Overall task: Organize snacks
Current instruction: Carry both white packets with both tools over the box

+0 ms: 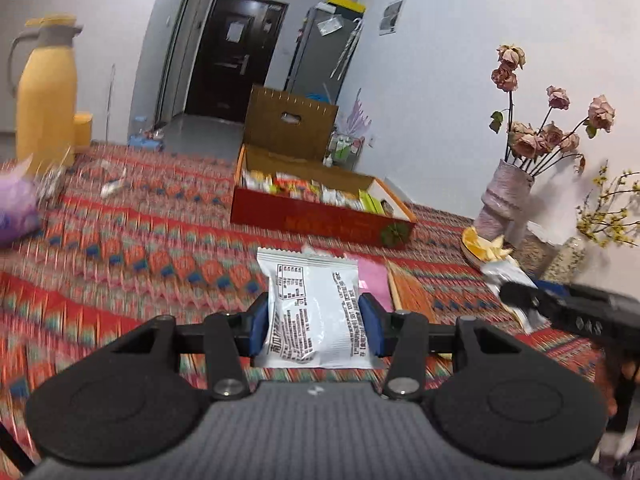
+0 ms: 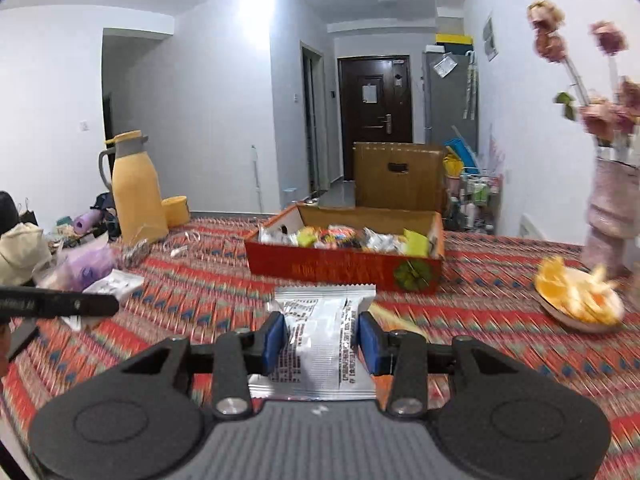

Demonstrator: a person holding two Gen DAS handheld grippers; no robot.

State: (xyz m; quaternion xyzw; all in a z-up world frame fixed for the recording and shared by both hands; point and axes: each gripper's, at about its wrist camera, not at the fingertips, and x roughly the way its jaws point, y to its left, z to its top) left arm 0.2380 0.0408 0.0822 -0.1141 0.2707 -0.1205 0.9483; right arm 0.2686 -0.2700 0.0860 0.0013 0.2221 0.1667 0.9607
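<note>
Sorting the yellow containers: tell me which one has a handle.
The tall yellow jug has it: a grey loop handle and grey collar. The short yellow cup beside it has none.

Surface (image 2: 192, 280) covered with a red patterned cloth. Landmark: open red snack box (image 2: 344, 266). Left of it: yellow jug (image 2: 136, 196), yellow cup (image 2: 175, 211), purple bag (image 2: 86, 266). Right: plate (image 2: 580, 300), probably fruit slices; pink vase (image 2: 612, 216) behind it.

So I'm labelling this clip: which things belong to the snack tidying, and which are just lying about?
In the job:
- white snack packet in left gripper
- white snack packet in right gripper
- red snack box

Lying about:
- yellow jug
- flower vase
- plate of peel
</note>
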